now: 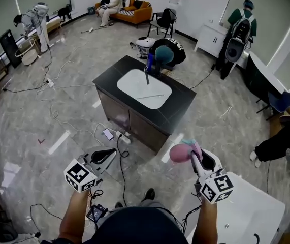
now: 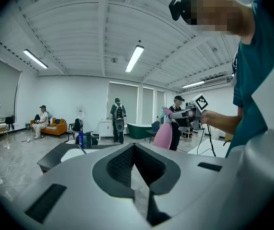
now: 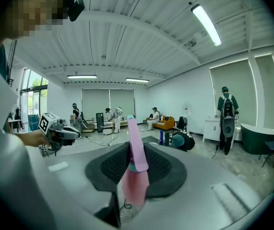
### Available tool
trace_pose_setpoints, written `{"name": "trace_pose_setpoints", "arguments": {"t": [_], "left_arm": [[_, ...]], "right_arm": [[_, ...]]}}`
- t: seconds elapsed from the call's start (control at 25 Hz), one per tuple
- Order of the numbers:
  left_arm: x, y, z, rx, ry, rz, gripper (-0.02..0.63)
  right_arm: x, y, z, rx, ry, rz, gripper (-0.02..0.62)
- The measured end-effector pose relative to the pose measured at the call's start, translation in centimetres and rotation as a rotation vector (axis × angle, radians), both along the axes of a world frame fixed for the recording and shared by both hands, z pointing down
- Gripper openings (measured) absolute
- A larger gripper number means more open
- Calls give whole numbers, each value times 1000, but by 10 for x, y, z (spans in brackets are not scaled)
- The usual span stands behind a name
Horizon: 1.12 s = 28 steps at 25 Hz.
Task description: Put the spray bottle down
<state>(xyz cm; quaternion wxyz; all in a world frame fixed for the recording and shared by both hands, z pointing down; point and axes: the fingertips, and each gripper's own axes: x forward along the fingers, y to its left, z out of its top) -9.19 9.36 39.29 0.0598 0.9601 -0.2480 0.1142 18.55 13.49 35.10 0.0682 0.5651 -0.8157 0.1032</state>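
A pink spray bottle (image 1: 181,152) with a teal collar is held out in front of me, and my right gripper (image 1: 194,155) is shut on it. In the right gripper view the bottle (image 3: 136,178) stands between the black pads (image 3: 158,164), its pink top reaching above them. In the left gripper view the bottle (image 2: 164,133) shows at the right, in the other hand. My left gripper (image 1: 105,155) is lower left, held apart from the bottle, its pads (image 2: 122,162) meeting at the tips with nothing between them.
Ahead stands a black counter (image 1: 181,107) with a white sink (image 1: 143,88) and a blue bottle (image 1: 150,61); a person (image 1: 168,51) crouches behind it. A white table (image 1: 254,207) is at lower right. Cables and a phone (image 1: 108,133) lie on the floor. Other people work around the room.
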Motion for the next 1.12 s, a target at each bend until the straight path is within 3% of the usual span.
{"name": "trace_pose_setpoints", "arguments": {"t": [0.36,0.56,0.72,1.12], "left_arm": [[27,-28,4,1,-16,-121,5],[24,-36,15,-17,-37,-139,5],[15,-61,20,-27,-26,-131,5],[-26,-149,5,9,-19,1,5]], "right_arm": [[25,-68,6,7,-13,-131,98],[25,-87,18,-10,-28,-150,98],[18,-102,25,-25,-24,-129,99],[-14,-150,15,-8,-12,25,98]]}}
